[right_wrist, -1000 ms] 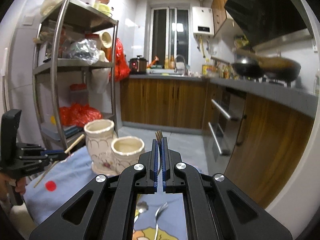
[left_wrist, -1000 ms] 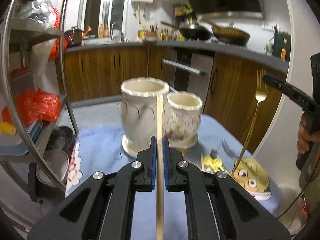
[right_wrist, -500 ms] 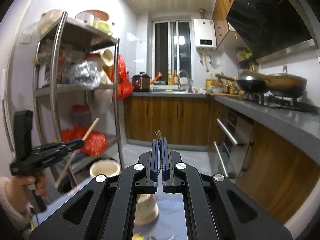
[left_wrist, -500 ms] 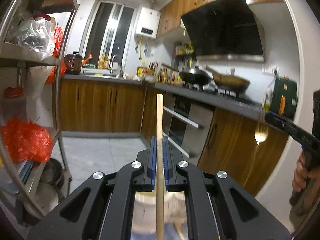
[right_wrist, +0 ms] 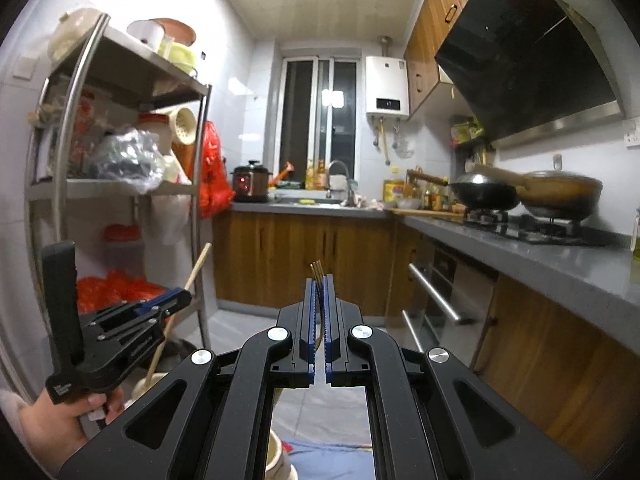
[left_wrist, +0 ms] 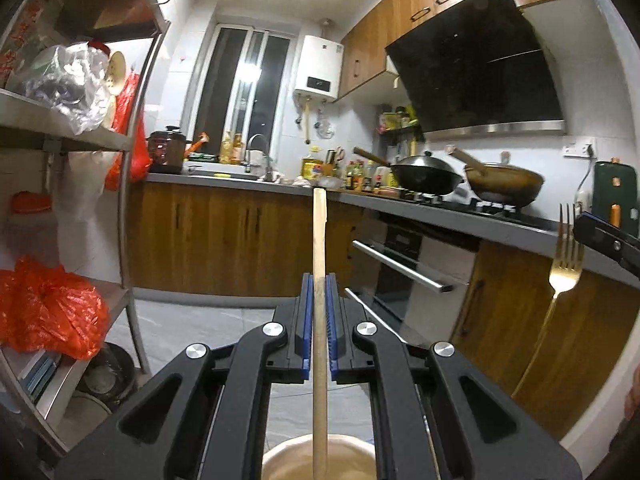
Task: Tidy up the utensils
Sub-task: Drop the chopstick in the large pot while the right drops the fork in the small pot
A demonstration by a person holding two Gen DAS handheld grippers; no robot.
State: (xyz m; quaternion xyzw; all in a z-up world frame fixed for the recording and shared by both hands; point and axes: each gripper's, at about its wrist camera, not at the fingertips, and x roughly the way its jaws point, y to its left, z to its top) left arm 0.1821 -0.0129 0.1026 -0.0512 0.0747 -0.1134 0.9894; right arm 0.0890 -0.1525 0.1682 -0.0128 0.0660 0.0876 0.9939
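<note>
My left gripper (left_wrist: 319,280) is shut on a wooden chopstick (left_wrist: 319,240) that stands upright; its lower end hangs over the mouth of a cream ceramic holder (left_wrist: 316,456) at the bottom edge. My right gripper (right_wrist: 319,280) is shut on a gold fork (right_wrist: 317,270), tines up. In the left wrist view the gold fork (left_wrist: 566,256) hangs at the right from the right gripper (left_wrist: 578,226). The right wrist view shows the left gripper (right_wrist: 182,298) at the left with the chopstick (right_wrist: 180,308) slanting down to a cream holder (right_wrist: 146,386). Another cream holder (right_wrist: 278,458) peeks out below.
A metal shelf rack (right_wrist: 200,200) with red bags (left_wrist: 48,316) and bowls stands at the left. Wooden cabinets (right_wrist: 304,264), a sink and a counter with two woks (right_wrist: 528,194) run along the back and right. A blue cloth (right_wrist: 332,462) lies under the holders.
Both grippers have risen and tilted up with the chopstick and fork. The holders and blue cloth have slid to the bottom edge. The cartoon plate has left view.
</note>
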